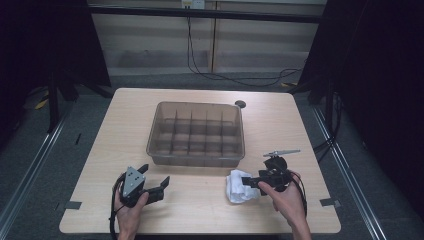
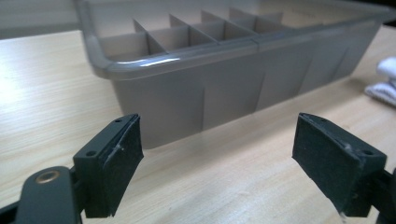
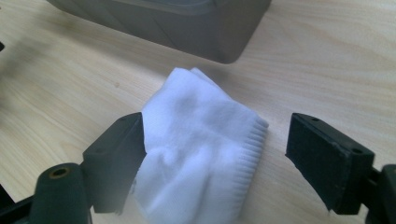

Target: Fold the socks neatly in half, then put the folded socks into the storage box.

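— At the table: what is the person's right gripper (image 3: pixel 205 163) doing with that white sock (image 3: pixel 201 140)?

— Its jaws stand wide apart around the folded sock, which lies flat on the wooden table (image 1: pixel 200 210) just in front of the grey divided bin (image 1: pixel 196 134), off the bin's near right corner. One pad touches the sock's edge; the other stands clear of the ribbed cuff. Nothing is clamped.

— And the best way to take it?

— My judgement: settle the jaws lower so both pads bracket the thick folded middle, then close firmly, so the bundle lifts whole rather than unrolling.

— The left gripper (image 2: pixel 215 172)?

— Also spread open, holding nothing, hovering before the bin's near left wall, well apart from the sock. It should stay there, I'd say, leaving the way over the bin's rim free.
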Motion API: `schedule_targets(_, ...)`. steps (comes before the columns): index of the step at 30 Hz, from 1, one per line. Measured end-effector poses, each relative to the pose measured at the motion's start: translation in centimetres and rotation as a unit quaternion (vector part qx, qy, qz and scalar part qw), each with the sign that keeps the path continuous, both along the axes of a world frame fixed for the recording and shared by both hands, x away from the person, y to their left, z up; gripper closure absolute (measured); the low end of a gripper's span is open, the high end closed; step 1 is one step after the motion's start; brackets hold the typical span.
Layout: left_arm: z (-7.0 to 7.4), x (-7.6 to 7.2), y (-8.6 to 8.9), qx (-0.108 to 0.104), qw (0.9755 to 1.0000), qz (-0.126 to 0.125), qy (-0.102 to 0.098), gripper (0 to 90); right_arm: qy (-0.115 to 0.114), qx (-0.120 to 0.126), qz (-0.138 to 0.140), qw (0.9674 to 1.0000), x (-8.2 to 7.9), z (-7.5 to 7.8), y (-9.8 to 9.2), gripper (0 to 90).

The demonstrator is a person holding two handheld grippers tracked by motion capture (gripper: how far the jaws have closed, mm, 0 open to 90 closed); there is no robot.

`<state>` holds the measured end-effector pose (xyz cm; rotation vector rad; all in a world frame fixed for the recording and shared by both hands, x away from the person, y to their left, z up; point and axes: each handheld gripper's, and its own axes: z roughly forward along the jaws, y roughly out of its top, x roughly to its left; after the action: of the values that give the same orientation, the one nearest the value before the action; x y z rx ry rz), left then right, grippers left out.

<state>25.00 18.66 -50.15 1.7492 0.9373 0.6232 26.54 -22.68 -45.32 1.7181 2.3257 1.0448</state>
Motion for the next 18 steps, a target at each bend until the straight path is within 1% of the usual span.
schedule_targets(2,0.0,-0.4,0.2,-0.01,0.9998,0.005,-0.018,15.6,0.011,0.0,-0.008,0.9999,0.1,0.1,-0.1,19.8)
schedule_targets(3,0.0,-0.4,0.2,-0.01,0.9998,0.005,-0.018,15.5,0.019,-0.002,-0.011,0.9998,0.2,0.1,-0.1,18.4)
schedule_targets(4,-0.1,-0.5,0.3,-0.02,0.9996,0.005,-0.02,15.6,0.025,-0.004,-0.011,0.9996,0.3,0.0,0.0,18.1)
schedule_targets(5,-0.1,-0.5,0.3,-0.02,0.9996,0.005,-0.021,15.6,0.038,-0.005,-0.013,0.9992,0.4,0.0,0.0,18.1)
schedule_targets(6,-0.1,-0.5,0.3,-0.02,0.9994,0.007,-0.026,15.6,0.045,-0.009,-0.014,0.9989,0.5,0.0,0.1,17.9)
schedule_targets(7,-0.1,-0.6,0.3,-0.024,0.9992,0.014,-0.029,15.6,0.053,-0.017,-0.016,0.9983,0.6,0.0,0.3,17.7)
schedule_targets(8,-0.1,-0.7,0.4,-0.023,0.9992,0.014,-0.031,15.5,0.06,-0.021,-0.02,0.9978,0.7,0.1,0.4,17.7)
schedule_targets(10,-0.1,-0.7,0.4,-0.033,0.9987,0.013,-0.036,15.5,0.056,-0.02,-0.023,0.998,0.7,0.2,0.4,17.1)
schedule_targets(11,-0.1,-0.7,0.4,-0.033,0.9987,0.013,-0.036,15.6,0.056,-0.02,-0.023,0.998,0.7,0.2,0.4,17.1)
schedule_targets(12,-0.1,-0.8,0.4,-0.025,0.9988,0.012,-0.041,15.6,0.064,-0.016,-0.031,0.9974,0.8,0.4,0.4,16.6)
schedule_targets(13,-0.1,-0.8,0.4,-0.025,0.9988,0.012,-0.041,15.6,0.064,-0.016,-0.031,0.9974,0.8,0.4,0.4,16.6)
schedule_targets(14,-0.1,-0.8,0.3,-0.022,0.9987,0.01,-0.045,15.6,0.07,-0.016,-0.035,0.9968,0.8,0.4,0.4,15.9)
schedule_targets(15,-0.1,-0.9,0.2,-0.022,0.9986,0.012,-0.046,15.6,0.091,-0.021,-0.046,0.9946,1.0,0.4,0.5,15.8)
schedule_targets(16,-0.1,-0.9,0.2,-0.022,0.9986,0.012,-0.047,15.6,0.099,-0.023,-0.049,0.9936,1.0,0.5,0.6,15.9)
schedule_targets(17,-0.1,-0.9,0.2,-0.022,0.9986,0.012,-0.047,15.6,0.099,-0.023,-0.049,0.9936,1.0,0.5,0.6,15.9)
schedule_targets(18,-0.1,-0.9,0.2,-0.019,0.9986,0.013,-0.048,15.6,0.106,-0.028,-0.054,0.9926,1.1,0.4,0.6,16.0)
